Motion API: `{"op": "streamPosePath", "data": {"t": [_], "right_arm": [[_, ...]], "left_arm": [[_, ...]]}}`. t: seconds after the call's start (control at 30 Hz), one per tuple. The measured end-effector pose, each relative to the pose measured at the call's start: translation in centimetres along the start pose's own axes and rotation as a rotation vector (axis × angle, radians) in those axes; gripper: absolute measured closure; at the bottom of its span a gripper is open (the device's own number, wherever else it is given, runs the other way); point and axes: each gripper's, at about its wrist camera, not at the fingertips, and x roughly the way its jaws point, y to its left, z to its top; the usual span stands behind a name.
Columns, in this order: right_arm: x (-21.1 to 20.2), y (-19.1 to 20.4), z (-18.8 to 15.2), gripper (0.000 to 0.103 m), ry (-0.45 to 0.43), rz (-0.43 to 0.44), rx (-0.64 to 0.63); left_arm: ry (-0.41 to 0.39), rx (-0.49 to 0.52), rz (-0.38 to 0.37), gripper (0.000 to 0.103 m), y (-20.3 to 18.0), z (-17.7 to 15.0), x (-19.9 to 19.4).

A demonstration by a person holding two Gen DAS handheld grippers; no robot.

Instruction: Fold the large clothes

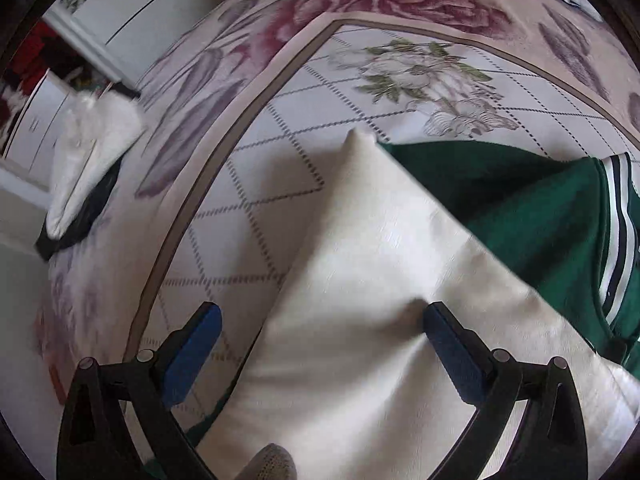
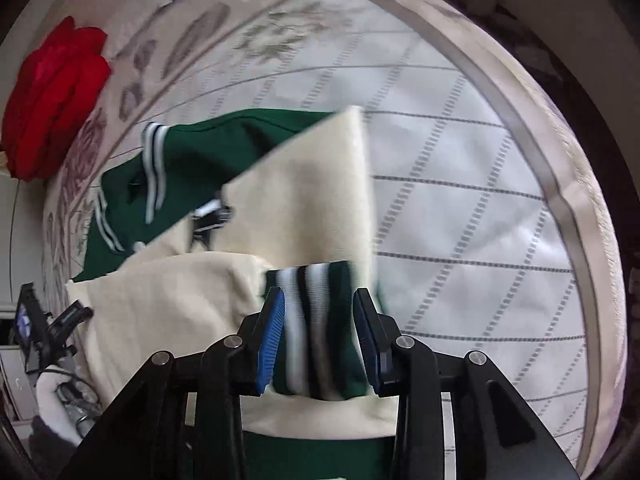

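A green jacket [image 1: 532,204] with cream sleeves and striped trim lies on the bed. In the left wrist view a cream sleeve [image 1: 360,300] runs across it towards the camera. My left gripper [image 1: 322,334] is open wide, its blue pads [image 1: 192,356] on either side of the sleeve, not pinching it. In the right wrist view my right gripper [image 2: 320,328] is shut on the striped cuff [image 2: 316,324] of a cream sleeve [image 2: 308,200] and holds it above the green body [image 2: 208,144].
The bed has a quilted floral cover [image 1: 280,152]. A red garment [image 2: 52,100] lies at its far side. A white and black item [image 1: 84,160] sits near the bed edge by white cupboards [image 1: 152,4]. The other gripper [image 2: 44,332] shows at the left.
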Motion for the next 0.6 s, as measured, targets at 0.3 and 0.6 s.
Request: {"op": "streamPosePath", "data": {"t": [0.3, 0.6], "right_arm": [[5.3, 5.6, -0.7, 0.065, 0.054, -0.051, -0.026], [8.8, 9.5, -1.2, 0.065, 0.054, -0.149, -0.109]], "left_arm": [[-0.116, -0.105, -0.035, 0.0, 5.2, 0.6, -4.8], [0.06, -0.085, -0.083, 0.0, 4.5, 1.3, 3.4]]}}
